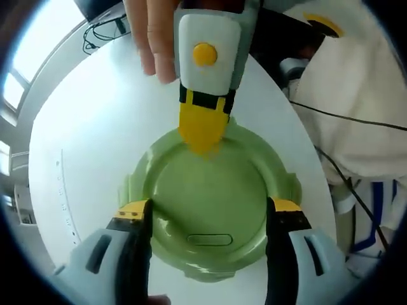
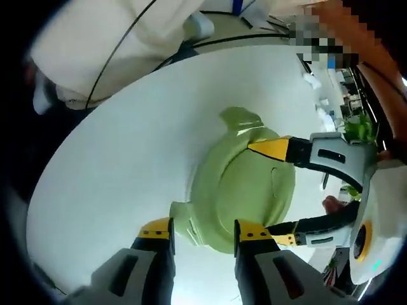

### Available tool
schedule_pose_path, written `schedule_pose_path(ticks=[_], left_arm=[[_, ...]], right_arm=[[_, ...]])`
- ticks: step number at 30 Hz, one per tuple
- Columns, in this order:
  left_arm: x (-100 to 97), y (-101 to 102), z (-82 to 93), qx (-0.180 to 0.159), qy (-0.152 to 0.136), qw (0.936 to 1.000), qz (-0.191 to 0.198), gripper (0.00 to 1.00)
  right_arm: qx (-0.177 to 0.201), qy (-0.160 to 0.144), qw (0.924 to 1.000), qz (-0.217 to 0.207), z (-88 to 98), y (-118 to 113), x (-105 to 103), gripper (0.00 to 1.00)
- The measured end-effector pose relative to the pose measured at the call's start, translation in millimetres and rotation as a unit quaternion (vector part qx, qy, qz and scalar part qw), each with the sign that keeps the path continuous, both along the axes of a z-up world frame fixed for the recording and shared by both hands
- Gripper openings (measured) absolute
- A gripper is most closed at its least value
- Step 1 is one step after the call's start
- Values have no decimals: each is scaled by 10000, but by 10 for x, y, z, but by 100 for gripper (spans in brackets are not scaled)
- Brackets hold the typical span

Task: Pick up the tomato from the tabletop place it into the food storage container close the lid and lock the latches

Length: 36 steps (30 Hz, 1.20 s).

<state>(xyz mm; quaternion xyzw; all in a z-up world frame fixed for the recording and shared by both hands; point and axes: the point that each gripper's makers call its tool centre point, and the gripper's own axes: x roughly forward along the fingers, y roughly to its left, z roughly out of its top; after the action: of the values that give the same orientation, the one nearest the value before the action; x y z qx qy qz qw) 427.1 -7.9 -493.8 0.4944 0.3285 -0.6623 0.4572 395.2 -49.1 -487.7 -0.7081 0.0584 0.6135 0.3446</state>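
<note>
A round white table [image 1: 95,159] carries the scene; in the left gripper view there are windows at about 9 o'clock and a person in white clothes [image 1: 356,82] at 2 o'clock. The green food storage container [image 1: 210,203] sits on the table with its lid [image 1: 203,190] on top, so the tomato is not visible and I cannot tell if it is inside.

In the left gripper view, the left gripper [image 1: 210,210] is spread wide, its two yellow-tipped jaws standing at both sides of the container, at 8 o'clock and 4 o'clock of the lid. The right gripper [image 1: 202,136] comes from 12 o'clock, held by a hand [image 1: 156,38], and its yellow tips are pressed together on the far rim of the lid.

In the right gripper view, the right gripper [image 2: 203,232] stands at the container's [image 2: 245,190] near edge, beside a side latch [image 2: 181,216] at 7 o'clock. Another latch [image 2: 241,119] sticks out at 12 o'clock. The left gripper [image 2: 267,194] enters from 3 o'clock, with jaws apart around the lid.
</note>
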Motion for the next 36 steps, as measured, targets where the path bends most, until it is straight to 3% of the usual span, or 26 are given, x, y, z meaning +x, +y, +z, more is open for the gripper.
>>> schedule_pose_path(ticks=[16, 36], left_arm=[[-23, 8, -1, -71, 12, 10000, 40, 66], [0, -3, -10, -33, -4, 10000, 14, 66]], right_arm=[[-714, 494, 9944, 602, -77, 57, -23, 32], [-593, 717, 9932, 701, -101, 27, 20, 31]])
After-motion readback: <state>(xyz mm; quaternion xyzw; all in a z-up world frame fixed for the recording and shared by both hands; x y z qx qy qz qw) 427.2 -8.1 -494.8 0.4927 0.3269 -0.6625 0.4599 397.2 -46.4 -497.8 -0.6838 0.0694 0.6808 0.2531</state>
